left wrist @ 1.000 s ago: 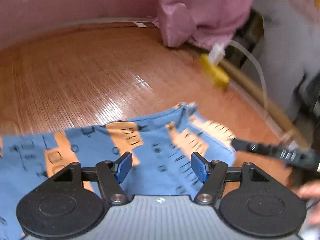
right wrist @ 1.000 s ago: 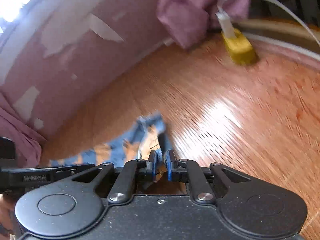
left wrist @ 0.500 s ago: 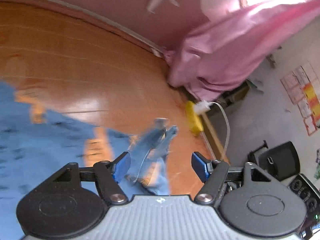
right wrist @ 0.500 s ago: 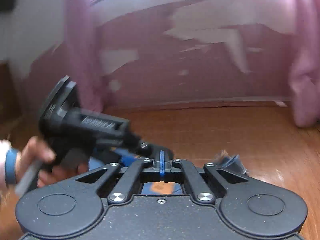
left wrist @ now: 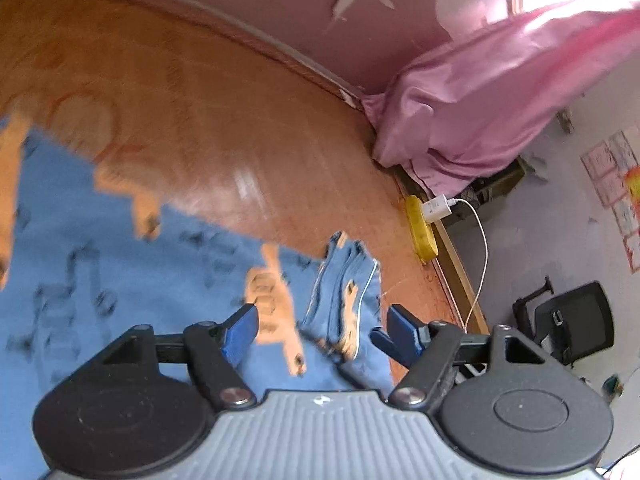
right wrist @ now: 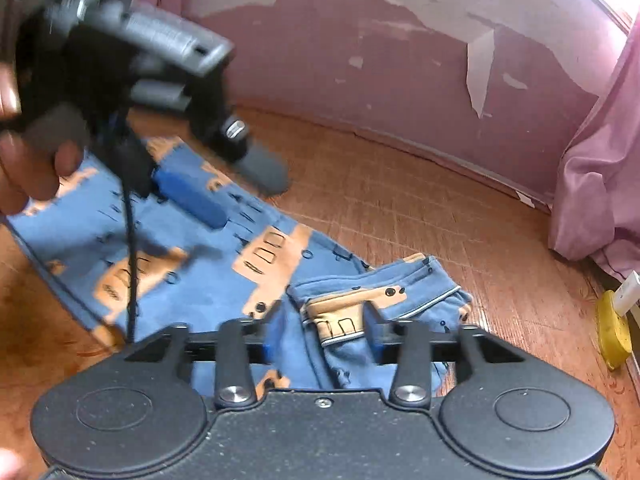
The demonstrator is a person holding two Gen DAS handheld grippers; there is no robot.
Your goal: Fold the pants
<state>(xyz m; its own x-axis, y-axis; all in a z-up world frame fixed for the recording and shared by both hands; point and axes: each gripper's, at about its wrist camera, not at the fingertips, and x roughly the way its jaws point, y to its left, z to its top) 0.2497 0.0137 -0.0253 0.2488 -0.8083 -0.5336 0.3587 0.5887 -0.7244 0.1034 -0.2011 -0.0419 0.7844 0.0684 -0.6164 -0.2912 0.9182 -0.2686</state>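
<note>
While both claws stand wide and hold nothing, the left claw (left wrist: 320, 328) and right claw (right wrist: 320, 336) hover over the blue pants (right wrist: 224, 280) spread on the wooden floor (right wrist: 400, 208), bunched end nearest the pink curtain (right wrist: 600, 184); bare floor reaches the wall (right wrist: 400, 60).

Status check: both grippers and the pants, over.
Left gripper open, empty. Right gripper open, empty. Pants flat on floor, one end bunched. Nothing blocking.
</note>
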